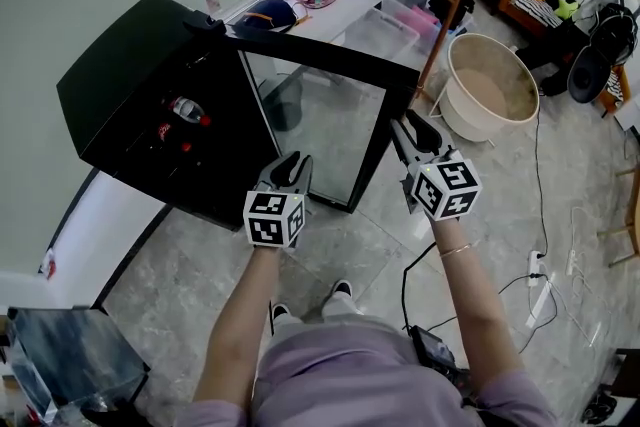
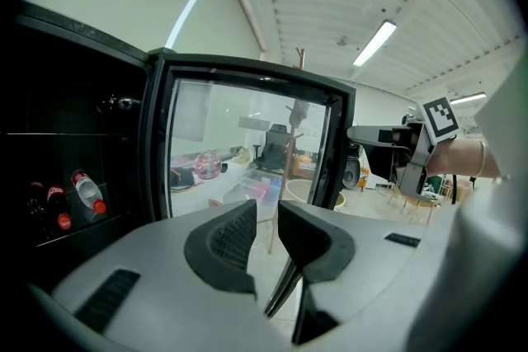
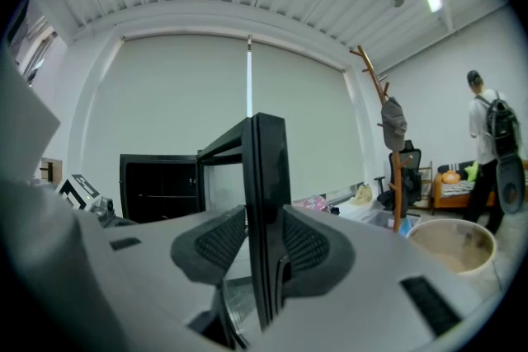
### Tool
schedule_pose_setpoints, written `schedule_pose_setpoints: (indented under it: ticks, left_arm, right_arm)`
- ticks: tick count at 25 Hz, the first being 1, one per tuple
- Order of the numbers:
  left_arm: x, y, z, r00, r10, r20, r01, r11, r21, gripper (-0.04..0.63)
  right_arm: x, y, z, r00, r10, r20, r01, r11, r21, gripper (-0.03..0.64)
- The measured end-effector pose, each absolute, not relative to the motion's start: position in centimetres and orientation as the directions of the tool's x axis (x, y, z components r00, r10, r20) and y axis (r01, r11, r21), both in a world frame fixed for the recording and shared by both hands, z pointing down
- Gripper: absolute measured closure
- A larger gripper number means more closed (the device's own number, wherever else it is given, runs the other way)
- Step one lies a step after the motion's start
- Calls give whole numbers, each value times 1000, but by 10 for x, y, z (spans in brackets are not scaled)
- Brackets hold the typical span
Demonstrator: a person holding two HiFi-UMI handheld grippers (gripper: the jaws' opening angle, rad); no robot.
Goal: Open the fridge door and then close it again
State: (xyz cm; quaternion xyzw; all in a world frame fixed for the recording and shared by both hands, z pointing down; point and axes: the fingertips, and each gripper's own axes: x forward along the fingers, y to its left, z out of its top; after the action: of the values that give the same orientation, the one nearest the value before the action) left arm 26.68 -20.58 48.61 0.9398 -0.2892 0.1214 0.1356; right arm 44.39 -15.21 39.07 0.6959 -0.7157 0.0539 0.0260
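A small black fridge (image 1: 130, 85) stands open, with red-capped bottles (image 1: 185, 110) inside. Its glass door (image 1: 320, 130) swings out toward me. My right gripper (image 1: 410, 125) is shut on the door's free edge (image 3: 268, 202), a pad pressing each side of the black frame. My left gripper (image 1: 293, 162) hovers in front of the lower part of the glass, touching nothing. Its jaws stand a narrow gap apart with nothing between them (image 2: 266, 218). The left gripper view looks through the glass door (image 2: 247, 161) and shows the bottles (image 2: 87, 194) on a shelf at the left.
A beige tub (image 1: 490, 85) and a wooden coat stand (image 1: 445, 20) are just right of the door. Clear plastic boxes (image 1: 390, 25) line the wall behind. Cables and a power strip (image 1: 535, 270) lie on the floor at right. A person with a backpack (image 3: 487, 144) stands far off.
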Motion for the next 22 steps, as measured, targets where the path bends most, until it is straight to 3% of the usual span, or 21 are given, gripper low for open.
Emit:
schedule_pose_setpoints:
  ticks: [22]
  left_arm:
    - [279,-188,483,831,-465,305,-528,-831,173,514]
  right_arm:
    - [429,-91,415,18,-988,152,-995,-33,-90,466]
